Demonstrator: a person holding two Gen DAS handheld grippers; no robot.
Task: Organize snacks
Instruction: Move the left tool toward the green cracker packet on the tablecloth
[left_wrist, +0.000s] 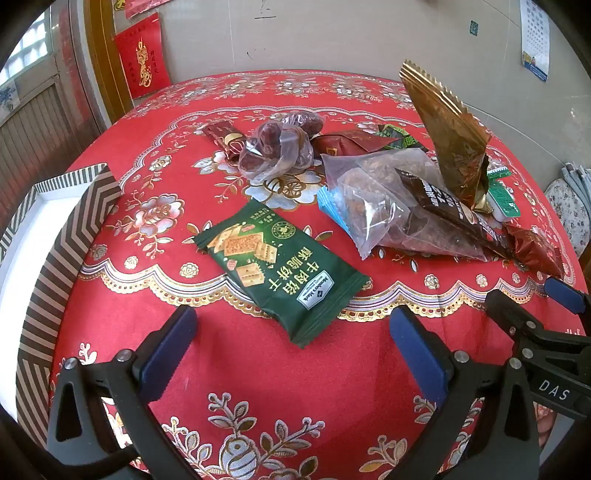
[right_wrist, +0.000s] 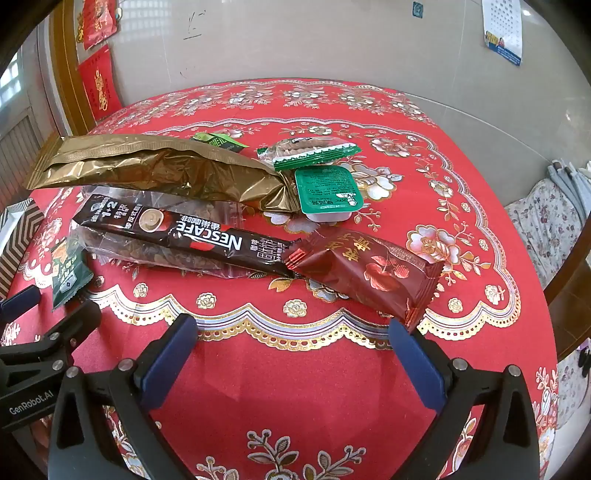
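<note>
The green cracker packet lies flat on the table dead centre in my left view, just beyond the left tongs, and it sits apart from the rest, so I read it as the easiest first pick. Behind it, toward the upper right of that frame, the main heap: a clear bag of dates, a clear zip bag of brown bits, a gold foil pouch standing up on end. In my right view the Nescafe stick lies across that zip bag at mid-left, the dark red packet touches its end just ahead of the right tongs, and a green-lidded cup sits above it with a green-edged biscuit pack behind. Both tongs are spread wide and carry nothing. The striped box waits at the left edge of my left view, white inside, and nothing in it that I can see. So I'd say we're at the very start: nothing sorted yet. Next, left tongs go forward and down, straddling the green packet's near end; it's thin and slippery, so pinch an edge seam, then swing left to the box.
</note>
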